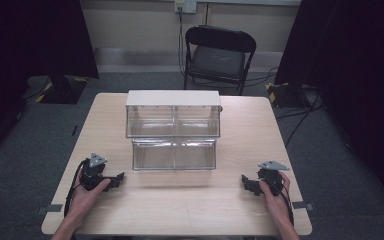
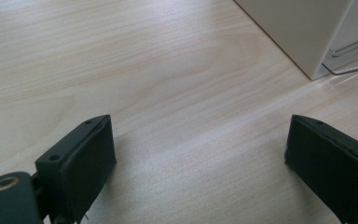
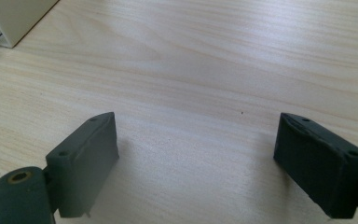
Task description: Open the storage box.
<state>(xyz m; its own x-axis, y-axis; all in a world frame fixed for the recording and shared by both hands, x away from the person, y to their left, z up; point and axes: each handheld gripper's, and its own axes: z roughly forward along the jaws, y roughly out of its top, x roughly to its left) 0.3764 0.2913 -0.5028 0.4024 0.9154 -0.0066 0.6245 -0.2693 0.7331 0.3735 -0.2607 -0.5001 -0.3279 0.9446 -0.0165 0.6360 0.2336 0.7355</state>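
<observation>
Left gripper (image 1: 118, 178) and right gripper (image 1: 245, 181) rest on the table (image 1: 190, 210) near its front corners — both with jaws spread wide, nothing between them. Clear box (image 1: 173, 130) sits mid-table, between the two and farther back, well apart from both.

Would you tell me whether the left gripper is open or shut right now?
Open: the left gripper shows its jaws wide apart, with bare table between them.

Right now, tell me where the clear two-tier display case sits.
In the high view the clear two-tier display case stands mid-table, toward the far edge, ahead of and between the left gripper and right gripper, with a black folding chair behind it.
</observation>
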